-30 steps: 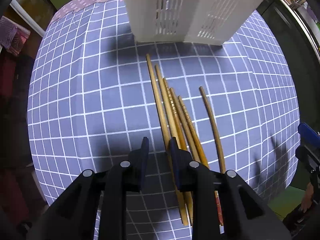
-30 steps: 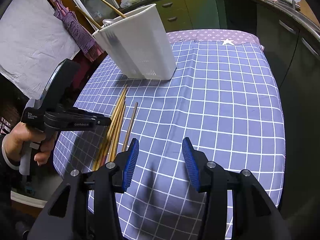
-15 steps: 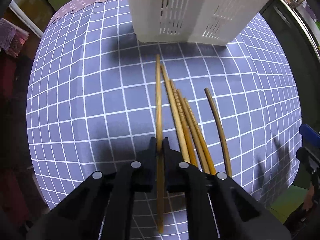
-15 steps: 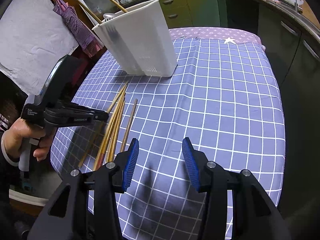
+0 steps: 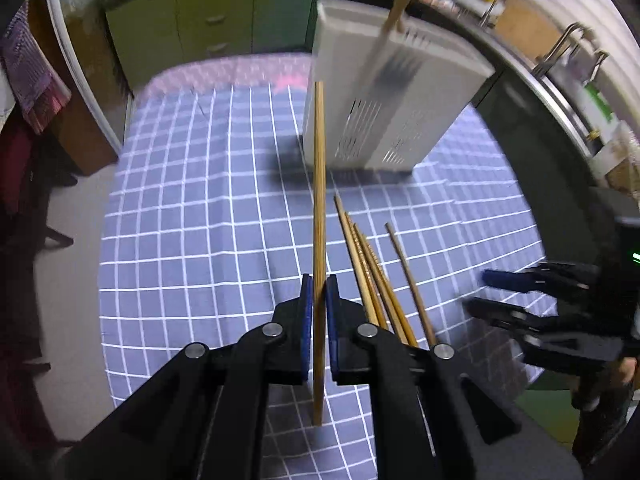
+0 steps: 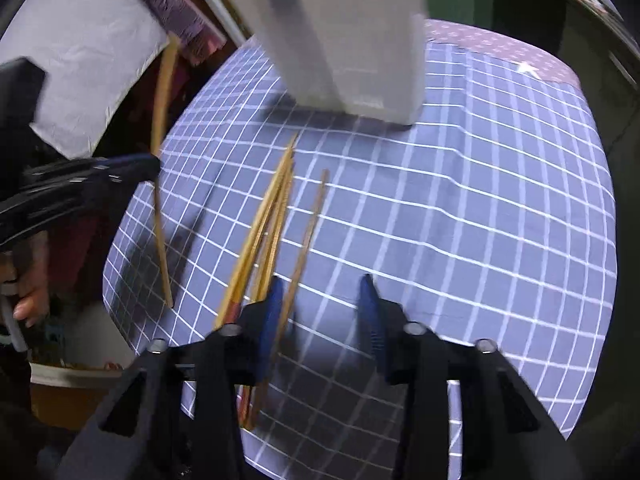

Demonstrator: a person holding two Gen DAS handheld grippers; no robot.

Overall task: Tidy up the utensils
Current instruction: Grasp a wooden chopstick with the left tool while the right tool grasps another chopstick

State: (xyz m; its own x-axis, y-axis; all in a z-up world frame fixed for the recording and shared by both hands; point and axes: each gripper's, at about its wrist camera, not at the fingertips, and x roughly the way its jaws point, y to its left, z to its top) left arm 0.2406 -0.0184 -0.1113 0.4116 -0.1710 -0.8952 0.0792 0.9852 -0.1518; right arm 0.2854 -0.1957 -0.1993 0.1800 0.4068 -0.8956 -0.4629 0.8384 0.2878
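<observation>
Left tool (image 5: 316, 312) is clamped on a single chopstick (image 5: 319, 208), lifted off the counter (image 5: 192, 240), with the white holder (image 5: 384, 92) ahead and to its right. Right tool (image 6: 320, 312) stands part-open, its jaws just closing, gripping nothing; one loose chopstick (image 6: 306, 236) lies against its left pad. Risk: the stick is pinched low, so it may pivot or slip, missing the holder's mouth. The holder's compartments are blurred and cut off.

Chopsticks (image 5: 374, 276) on tablecloth (image 5: 200, 220), holder (image 5: 384, 92) behind.
</observation>
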